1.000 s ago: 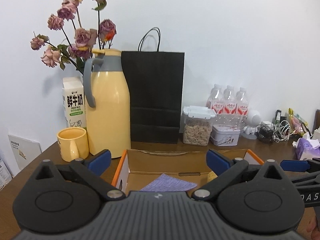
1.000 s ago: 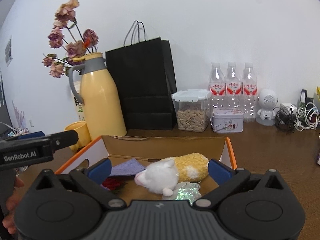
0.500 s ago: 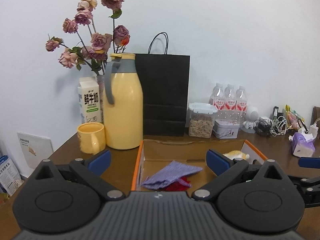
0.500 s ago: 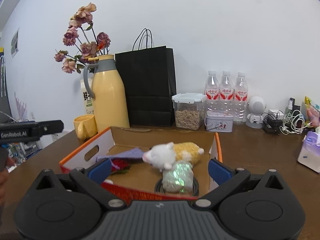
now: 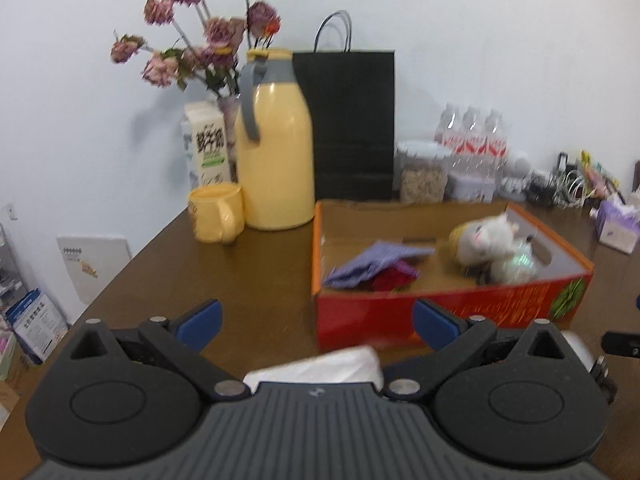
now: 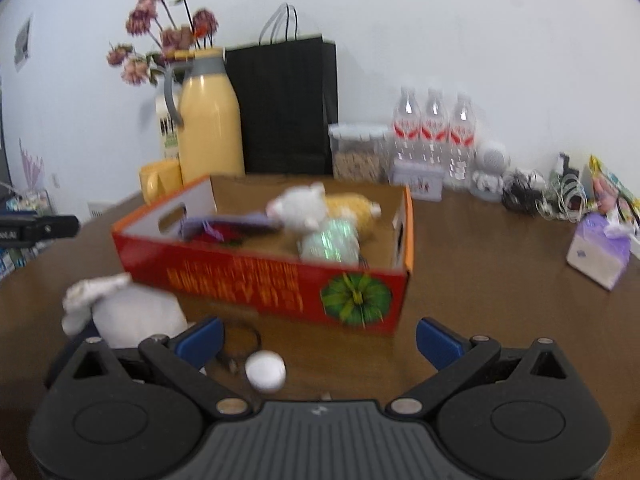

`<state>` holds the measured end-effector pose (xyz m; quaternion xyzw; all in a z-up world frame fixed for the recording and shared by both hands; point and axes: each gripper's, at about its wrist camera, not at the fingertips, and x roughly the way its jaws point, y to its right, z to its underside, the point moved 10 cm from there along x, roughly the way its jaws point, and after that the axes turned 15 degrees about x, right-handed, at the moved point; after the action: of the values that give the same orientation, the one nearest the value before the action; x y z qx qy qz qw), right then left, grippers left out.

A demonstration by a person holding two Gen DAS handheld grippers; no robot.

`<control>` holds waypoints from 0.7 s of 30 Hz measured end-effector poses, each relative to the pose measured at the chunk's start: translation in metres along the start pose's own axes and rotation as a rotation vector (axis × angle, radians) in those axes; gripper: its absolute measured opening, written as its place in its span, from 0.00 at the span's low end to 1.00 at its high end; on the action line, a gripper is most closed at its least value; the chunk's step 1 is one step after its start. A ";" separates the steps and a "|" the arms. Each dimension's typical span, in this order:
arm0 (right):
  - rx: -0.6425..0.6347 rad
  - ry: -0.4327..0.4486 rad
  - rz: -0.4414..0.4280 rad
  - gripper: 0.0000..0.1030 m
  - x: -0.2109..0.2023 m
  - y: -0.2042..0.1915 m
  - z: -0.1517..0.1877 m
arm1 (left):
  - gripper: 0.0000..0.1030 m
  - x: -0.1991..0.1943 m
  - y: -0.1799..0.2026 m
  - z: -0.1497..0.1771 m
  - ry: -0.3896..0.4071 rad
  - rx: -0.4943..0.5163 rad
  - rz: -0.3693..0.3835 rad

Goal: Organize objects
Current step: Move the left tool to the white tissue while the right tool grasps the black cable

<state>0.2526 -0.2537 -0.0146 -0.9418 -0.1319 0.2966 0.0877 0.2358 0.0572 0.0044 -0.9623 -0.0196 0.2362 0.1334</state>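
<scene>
A red cardboard box (image 5: 448, 308) (image 6: 256, 276) stands on the brown table. Inside lie a white-and-yellow plush toy (image 5: 484, 236) (image 6: 308, 208), a purple cloth (image 5: 372, 260), a red item (image 5: 394, 278) and a shiny green pouch (image 6: 330, 240). In front of the box lie a white cloth bundle (image 6: 120, 312) (image 5: 320, 366), a small white ball (image 6: 265, 370) and a black ring (image 6: 240, 344). My left gripper (image 5: 316, 326) is open and empty above the white cloth. My right gripper (image 6: 318, 340) is open and empty above the ball.
Behind the box stand a yellow thermos (image 5: 276, 148), a yellow mug (image 5: 216, 212), a milk carton (image 5: 206, 148), dried flowers (image 5: 200, 28), a black paper bag (image 5: 352, 124), a food jar (image 6: 360, 152), water bottles (image 6: 434, 128) and cables (image 6: 540, 192). A tissue pack (image 6: 600, 252) lies right.
Both grippers have pulled back and risen from the box. The box front, the white cloth and the ball have come into view. Both stay open.
</scene>
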 end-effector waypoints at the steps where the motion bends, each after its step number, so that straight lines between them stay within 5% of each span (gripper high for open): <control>1: 0.002 -0.016 0.005 1.00 0.001 0.003 0.007 | 1.00 0.000 -0.002 0.005 -0.011 -0.007 -0.001; 9: 0.017 -0.104 0.020 1.00 0.003 0.011 0.043 | 1.00 -0.003 -0.011 0.031 -0.058 -0.077 0.005; 21: 0.054 -0.112 0.017 0.95 0.006 0.013 0.049 | 1.00 -0.004 -0.013 0.041 -0.074 -0.107 0.017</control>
<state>0.2316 -0.2604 -0.0606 -0.9221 -0.1203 0.3529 0.1032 0.2136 0.0792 -0.0249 -0.9588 -0.0290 0.2713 0.0788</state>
